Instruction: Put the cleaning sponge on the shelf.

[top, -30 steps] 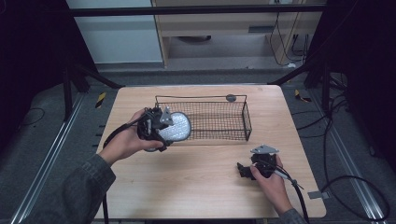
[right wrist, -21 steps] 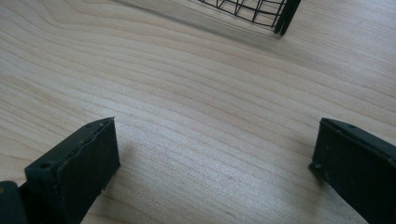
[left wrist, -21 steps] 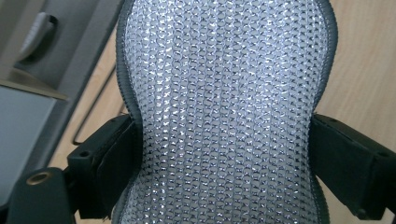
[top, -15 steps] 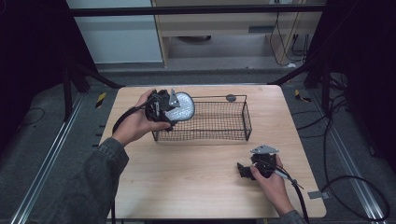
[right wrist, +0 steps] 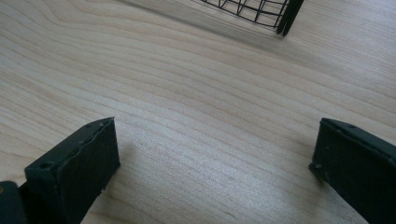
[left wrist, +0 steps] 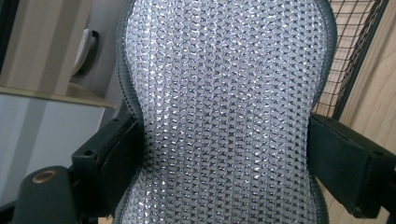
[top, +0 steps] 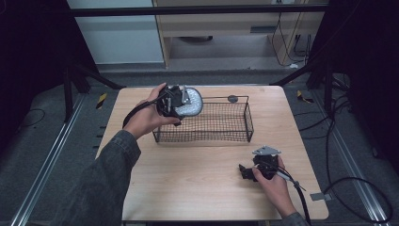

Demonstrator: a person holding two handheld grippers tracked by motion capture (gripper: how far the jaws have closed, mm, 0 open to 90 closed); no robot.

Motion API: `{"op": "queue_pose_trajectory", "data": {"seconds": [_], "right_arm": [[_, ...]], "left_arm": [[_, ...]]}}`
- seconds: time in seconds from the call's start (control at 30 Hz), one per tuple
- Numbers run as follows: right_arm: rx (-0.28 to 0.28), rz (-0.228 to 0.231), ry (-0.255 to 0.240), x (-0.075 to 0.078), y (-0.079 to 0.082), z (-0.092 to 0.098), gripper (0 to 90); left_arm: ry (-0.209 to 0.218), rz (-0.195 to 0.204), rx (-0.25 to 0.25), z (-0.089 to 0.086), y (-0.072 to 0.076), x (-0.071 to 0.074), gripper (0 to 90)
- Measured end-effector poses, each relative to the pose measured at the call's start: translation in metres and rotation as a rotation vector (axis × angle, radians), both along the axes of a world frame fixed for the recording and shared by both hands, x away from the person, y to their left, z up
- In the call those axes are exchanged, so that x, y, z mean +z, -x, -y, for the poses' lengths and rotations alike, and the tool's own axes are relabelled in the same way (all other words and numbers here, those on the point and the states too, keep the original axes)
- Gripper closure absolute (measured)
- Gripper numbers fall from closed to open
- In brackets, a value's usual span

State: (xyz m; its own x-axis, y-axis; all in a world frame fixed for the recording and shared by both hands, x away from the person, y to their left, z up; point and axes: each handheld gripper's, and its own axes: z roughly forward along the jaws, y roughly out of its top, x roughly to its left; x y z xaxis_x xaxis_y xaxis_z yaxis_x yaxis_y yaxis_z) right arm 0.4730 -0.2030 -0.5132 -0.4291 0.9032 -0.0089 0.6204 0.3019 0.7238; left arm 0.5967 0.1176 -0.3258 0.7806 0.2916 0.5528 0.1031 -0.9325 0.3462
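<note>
Jaws of my left claw [left wrist: 224, 163] are clamped on a silver mesh scrubber pad [left wrist: 226, 107], one black jaw on each side, biting at its narrow waist. In the high view the left claw [top: 175, 102] holds the pad [top: 192, 102] up over the far-left corner of the wire basket [top: 221, 136], clear of the table [top: 197, 179].

Handling, my guess: v. light, soft and squashy. The waist looks pinched in where the jaws press, so it gives under load. The knitted metallic cover looks rough, so prob. not slippery, and not fragile. The dark edging round the rim looks a bit firmer than the middle. Best hold is where I've got it, across the narrow middle w/ jaws on the two long edges; a grip near an end would likely let it flop.

Long axis runs straight out from the claw, between the jaws and away from the camera in the left gripper view. Its broad face is turned toward that camera. In the high view the free end points right, toward the basket's interior.

Right claw [top: 249, 172] rests low near the front-right of the table, jaws spread wide w/ nothing between them, just bare wood [right wrist: 196, 116]; a basket corner [right wrist: 285, 18] sits farther off.
</note>
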Motion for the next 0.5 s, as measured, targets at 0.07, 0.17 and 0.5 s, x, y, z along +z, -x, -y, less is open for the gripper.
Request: {"op": "queue_pose_trajectory", "data": {"seconds": [0.07, 0.17, 0.5], "right_arm": [[0.0, 0.0, 0.0, 0.0, 0.0, 0.0, 0.7], [0.001, 0.0, 0.0, 0.0, -0.0001, 0.0001, 0.7], [0.003, -0.002, -0.001, 0.0001, -0.0002, 0.0001, 0.7]], "left_arm": [[0.001, -0.002, -0.007, -0.0003, -0.0005, -0.0001, 13.0], [-0.01, -0.014, -0.011, -0.0011, -0.0011, -0.0015, 13.2], [-0.035, -0.003, -0.033, -0.0002, -0.0024, -0.0071, 13.6]]}}
